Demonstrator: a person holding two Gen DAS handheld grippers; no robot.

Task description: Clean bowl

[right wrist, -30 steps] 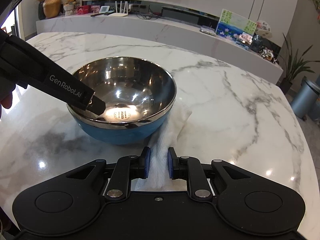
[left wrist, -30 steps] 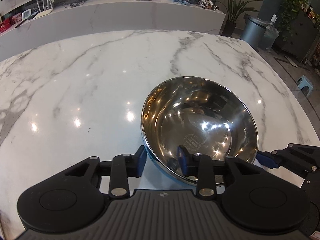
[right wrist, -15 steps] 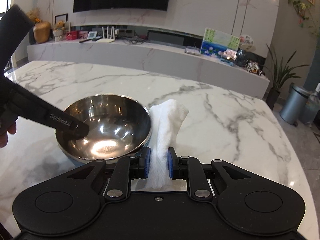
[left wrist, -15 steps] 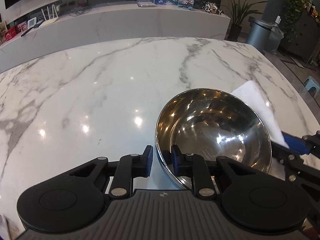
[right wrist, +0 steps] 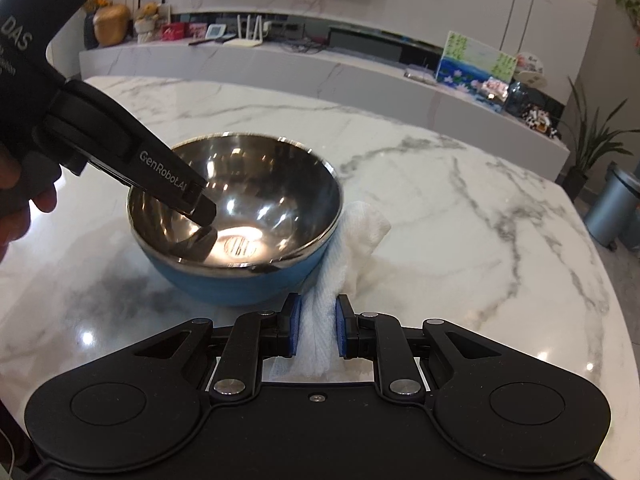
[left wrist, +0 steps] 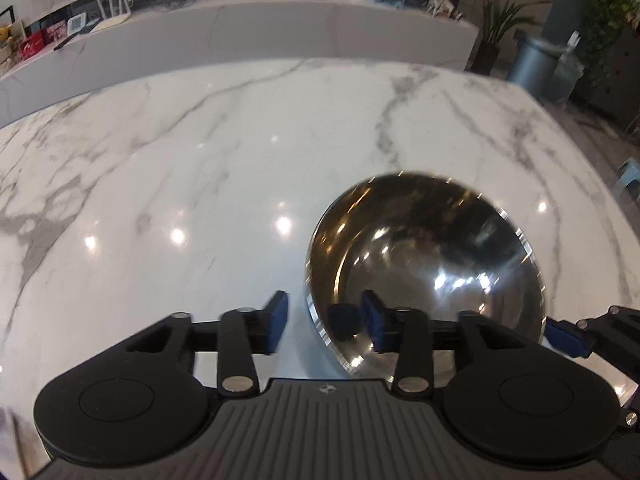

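Observation:
A steel bowl [left wrist: 424, 264] with a blue outside [right wrist: 248, 204] stands on the marble table [left wrist: 200, 160]. My left gripper [left wrist: 326, 322] straddles the bowl's near rim. Its jaws are opening, and a gap shows between each blue pad and the rim. One of its fingers [right wrist: 176, 184] reaches inside the bowl in the right wrist view. My right gripper [right wrist: 317, 330] is shut on a white cloth [right wrist: 360, 236], which lies against the bowl's right side. The right gripper's blue fingertips [left wrist: 564, 338] show at the right edge of the left wrist view.
A hand [right wrist: 24, 216] holds the left gripper at the left edge. The table's curved edge runs along the right, with a grey bin [right wrist: 612, 208] and a potted plant [right wrist: 592, 140] beyond it. A long marble counter [right wrist: 320, 64] with small items stands behind.
The left jaws closed onto the bowl's rim half a second ago and have now spread off it. The bowl tipped meanwhile and now stands flat. The cloth stays gripped.

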